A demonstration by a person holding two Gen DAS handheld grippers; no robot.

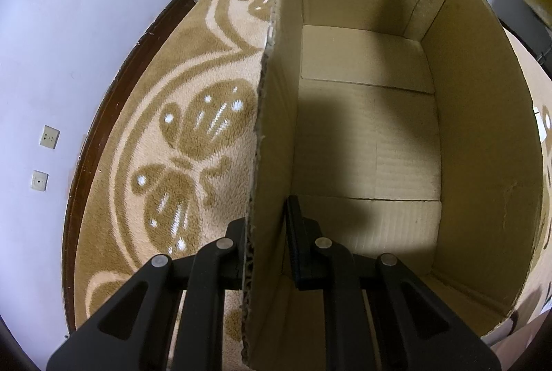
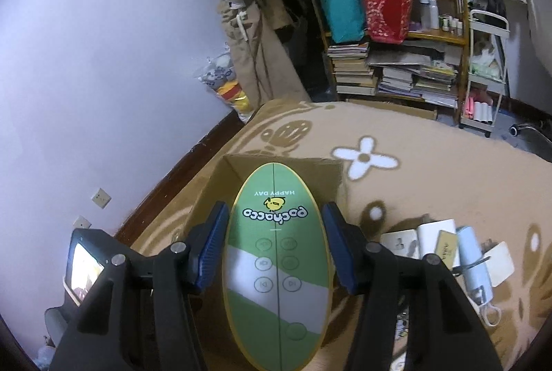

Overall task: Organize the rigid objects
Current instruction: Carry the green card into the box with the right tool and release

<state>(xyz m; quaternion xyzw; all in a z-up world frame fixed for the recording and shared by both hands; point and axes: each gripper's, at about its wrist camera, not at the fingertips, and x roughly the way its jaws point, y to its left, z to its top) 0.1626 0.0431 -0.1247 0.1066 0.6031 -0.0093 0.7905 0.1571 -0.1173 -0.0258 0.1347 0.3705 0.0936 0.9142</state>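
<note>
Green-and-white flat plastic device with printed buttons and a yellow rim [image 2: 276,264] sits clamped between the blue pads of the right gripper [image 2: 276,246], held ahead of and above the open brown cardboard box [image 2: 331,174], which lies just beyond the fingertips. Box interior looks bare in the left wrist view, so by my reading nothing is stowed yet. Loose pile of small rigid items [image 2: 448,253], white cards, a tan card and a pale blue cylindrical gadget, waits on the beige patterned carpet [image 2: 431,143] to the right of the right gripper; those remain to be sorted. Left gripper [image 1: 265,233] straddles the box's near left wall [image 1: 269,164], one finger outside, one inside, apparently pinching the cardboard to steady it.
</note>
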